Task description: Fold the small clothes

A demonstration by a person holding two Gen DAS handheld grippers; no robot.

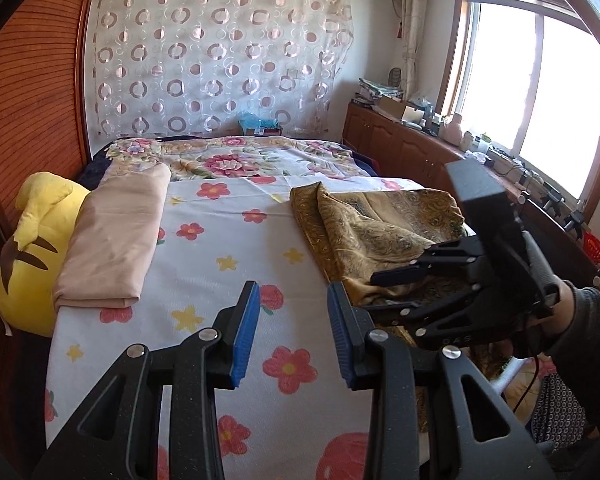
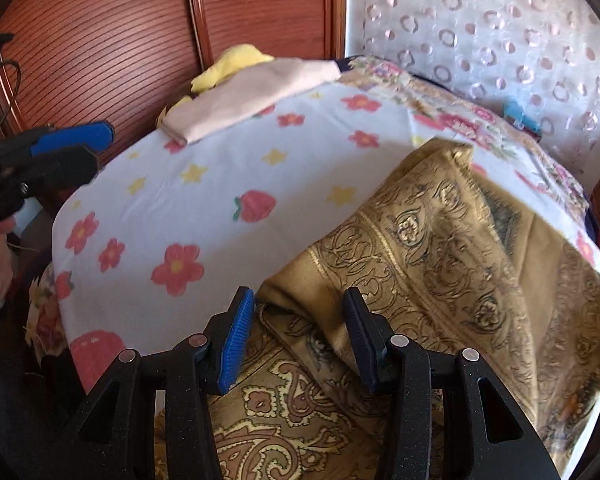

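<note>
The gold cloth [image 1: 380, 232] with curly patterns lies in a crumpled heap on the right side of the bed sheet [image 1: 220, 248] — the white one with red flowers and yellow stars. The right gripper [image 2: 298, 336] hangs just over the cloth's near edge, its jaws wide apart and holding nothing. The left gripper [image 1: 294, 332] is over the bare sheet, just beside the cloth, jaws wide apart too. A folded pink cloth [image 1: 116, 240] lies on the far left side — next to a yellow plush toy [image 1: 32, 248].
</note>
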